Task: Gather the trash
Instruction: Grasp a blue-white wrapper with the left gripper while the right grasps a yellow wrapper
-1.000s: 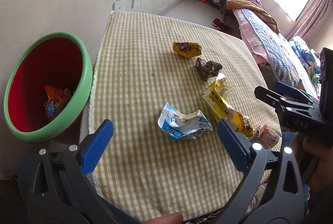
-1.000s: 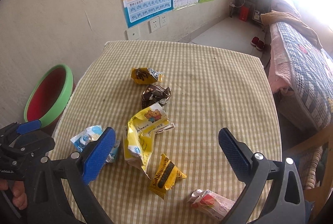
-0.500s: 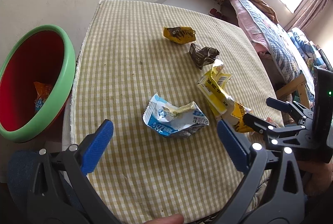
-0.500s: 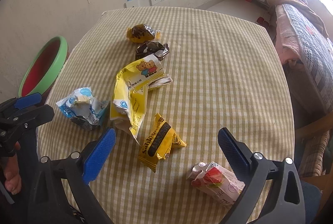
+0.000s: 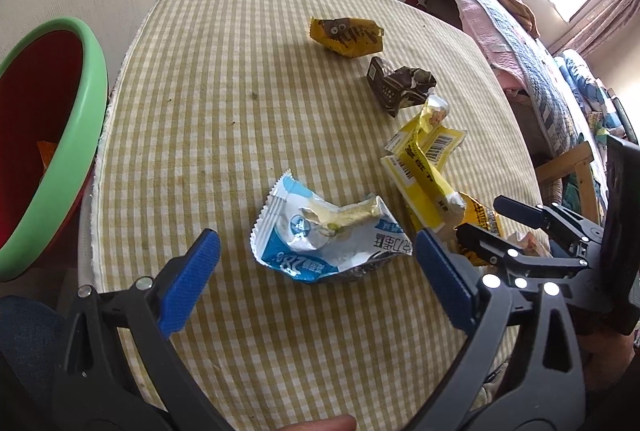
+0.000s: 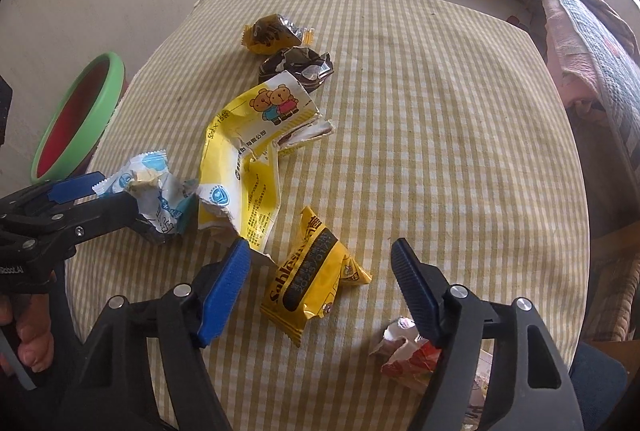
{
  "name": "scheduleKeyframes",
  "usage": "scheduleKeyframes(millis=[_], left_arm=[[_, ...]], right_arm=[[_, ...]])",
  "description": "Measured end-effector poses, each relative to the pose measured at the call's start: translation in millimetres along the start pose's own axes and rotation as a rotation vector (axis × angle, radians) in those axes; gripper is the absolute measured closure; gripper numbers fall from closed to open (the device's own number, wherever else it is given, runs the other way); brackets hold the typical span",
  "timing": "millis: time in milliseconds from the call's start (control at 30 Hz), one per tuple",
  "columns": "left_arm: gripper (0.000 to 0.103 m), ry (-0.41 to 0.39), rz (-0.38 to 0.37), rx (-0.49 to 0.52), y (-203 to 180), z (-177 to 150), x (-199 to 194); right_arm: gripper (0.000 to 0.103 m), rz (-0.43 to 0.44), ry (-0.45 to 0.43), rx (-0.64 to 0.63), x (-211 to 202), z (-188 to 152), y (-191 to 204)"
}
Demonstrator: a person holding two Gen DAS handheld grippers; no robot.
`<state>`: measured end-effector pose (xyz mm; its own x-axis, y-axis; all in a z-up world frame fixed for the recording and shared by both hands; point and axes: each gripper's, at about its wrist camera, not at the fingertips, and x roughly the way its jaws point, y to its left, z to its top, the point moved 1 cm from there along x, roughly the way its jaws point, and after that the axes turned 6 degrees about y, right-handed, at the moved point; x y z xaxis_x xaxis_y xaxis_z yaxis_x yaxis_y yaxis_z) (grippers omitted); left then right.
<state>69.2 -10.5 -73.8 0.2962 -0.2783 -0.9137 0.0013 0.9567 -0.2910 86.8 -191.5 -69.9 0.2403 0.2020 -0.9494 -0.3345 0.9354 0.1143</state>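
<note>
Several crumpled wrappers lie on a table with a yellow checked cloth (image 5: pixel 224 79). My left gripper (image 5: pixel 316 271) is open and low over a blue-and-white wrapper (image 5: pixel 320 235), which lies between its blue pads without touching them. My right gripper (image 6: pixel 320 283) straddles a yellow-and-black wrapper (image 6: pixel 316 271). Its jaws are closing, and a gap still shows on both sides of the wrapper. A red bin with a green rim (image 5: pixel 80 119) stands off the table's left edge, with an orange wrapper inside.
A large yellow bear wrapper (image 6: pixel 248 135), a dark brown wrapper (image 6: pixel 296 67) and a yellow-brown one (image 6: pixel 272 33) lie further back. A red-and-white wrapper (image 6: pixel 404 355) sits under the right finger. A bed (image 6: pixel 592 43) runs along the right side and a wall stands behind the table.
Both grippers have sunk toward the table and tilted further down. Each now has a wrapper between its fingers. The right jaws have narrowed; the left jaws stayed wide.
</note>
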Motion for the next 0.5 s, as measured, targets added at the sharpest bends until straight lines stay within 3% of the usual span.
scheduleKeyframes(millis=[167,300,433,500], left_arm=[[0.021,0.039,-0.019,-0.013,2,-1,12],[0.036,0.05,-0.034,-0.029,4,-1,16],[0.054,0.049,-0.048,-0.03,4,-1,16],[0.059,0.049,-0.05,-0.026,2,-2,15]], right_arm=[[0.039,0.029,0.01,0.005,4,0,1],[0.045,0.047,0.01,0.007,2,-1,3],[0.046,0.062,0.009,0.026,1,-1,1],[0.052,0.075,0.011,0.047,1,-1,-3]])
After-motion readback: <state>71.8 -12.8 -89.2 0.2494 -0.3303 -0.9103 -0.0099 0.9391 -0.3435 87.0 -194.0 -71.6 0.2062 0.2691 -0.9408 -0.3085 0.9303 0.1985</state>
